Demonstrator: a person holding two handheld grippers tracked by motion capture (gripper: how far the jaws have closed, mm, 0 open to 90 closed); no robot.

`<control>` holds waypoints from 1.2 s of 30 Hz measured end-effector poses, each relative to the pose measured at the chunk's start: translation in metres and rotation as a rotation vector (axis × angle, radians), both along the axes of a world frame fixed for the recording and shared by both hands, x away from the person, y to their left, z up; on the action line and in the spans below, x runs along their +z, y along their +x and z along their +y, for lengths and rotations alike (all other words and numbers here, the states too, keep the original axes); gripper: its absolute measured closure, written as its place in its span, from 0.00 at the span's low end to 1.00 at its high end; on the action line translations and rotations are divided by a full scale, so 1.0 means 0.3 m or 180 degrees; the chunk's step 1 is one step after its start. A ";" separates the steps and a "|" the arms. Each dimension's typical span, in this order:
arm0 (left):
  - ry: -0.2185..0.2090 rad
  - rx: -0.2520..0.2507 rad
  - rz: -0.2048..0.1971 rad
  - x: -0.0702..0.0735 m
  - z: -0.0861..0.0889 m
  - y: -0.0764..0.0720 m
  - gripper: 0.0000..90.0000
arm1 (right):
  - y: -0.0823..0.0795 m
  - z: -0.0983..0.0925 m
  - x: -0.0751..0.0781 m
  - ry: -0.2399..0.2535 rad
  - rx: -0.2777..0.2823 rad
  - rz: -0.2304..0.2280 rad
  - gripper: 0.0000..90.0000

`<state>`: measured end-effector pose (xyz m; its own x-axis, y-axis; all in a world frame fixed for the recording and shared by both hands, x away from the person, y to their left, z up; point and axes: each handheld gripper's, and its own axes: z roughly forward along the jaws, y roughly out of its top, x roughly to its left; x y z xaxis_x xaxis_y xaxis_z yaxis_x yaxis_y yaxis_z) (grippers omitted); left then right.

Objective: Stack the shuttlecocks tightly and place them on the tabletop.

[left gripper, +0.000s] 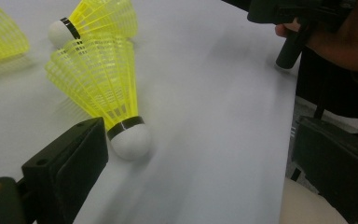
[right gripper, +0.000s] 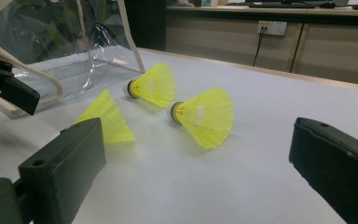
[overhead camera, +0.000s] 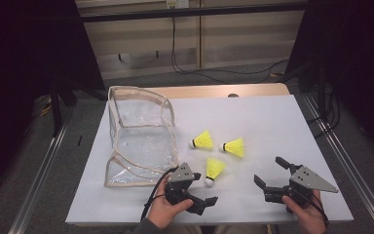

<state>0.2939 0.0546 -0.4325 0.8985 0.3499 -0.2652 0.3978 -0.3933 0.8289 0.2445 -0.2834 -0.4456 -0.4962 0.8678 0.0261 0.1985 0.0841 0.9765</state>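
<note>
Left gripper [overhead camera: 205, 193] sits wide open right next to the nearest yellow shuttlecock [overhead camera: 214, 171], right gripper [overhead camera: 268, 171] also wide open, holding nothing.

White table top [overhead camera: 272, 126] front and centre, brightly lit, with a strip of its wooden edge [overhead camera: 209, 90] showing along the far side. Beyond that edge runs a low beige cabinet wall [overhead camera: 233, 39], panels split by dark seams, and black cables [overhead camera: 209, 68] trail down it onto the grey floor [overhead camera: 224, 78]. High on the cabinet sits a white wall socket [right gripper: 270, 27]. Either side of the table, metal rails [overhead camera: 39, 175] run along the floor. Past them it's deep shadow, possibly dark curtains [overhead camera: 24, 58].
</note>
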 end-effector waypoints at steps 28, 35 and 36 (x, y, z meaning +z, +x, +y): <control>0.0109 -0.0128 -0.0075 -0.007 0.049 -0.022 0.04 | -0.001 0.001 0.001 0.0005 0.0006 -0.0011 0.03; 0.0053 -0.0103 -0.0069 0.000 0.069 -0.036 0.04 | 0.000 0.003 0.000 -0.0004 0.0009 -0.0009 0.03; 0.0051 -0.0090 -0.0064 -0.002 0.075 -0.039 0.04 | 0.000 0.003 0.000 -0.0006 0.0009 -0.0010 0.03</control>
<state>0.2823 0.0771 -0.4329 0.9132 0.3283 -0.2414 0.3695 -0.4174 0.8302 0.2444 -0.2826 -0.4455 -0.4989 0.8664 0.0228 0.1951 0.0867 0.9769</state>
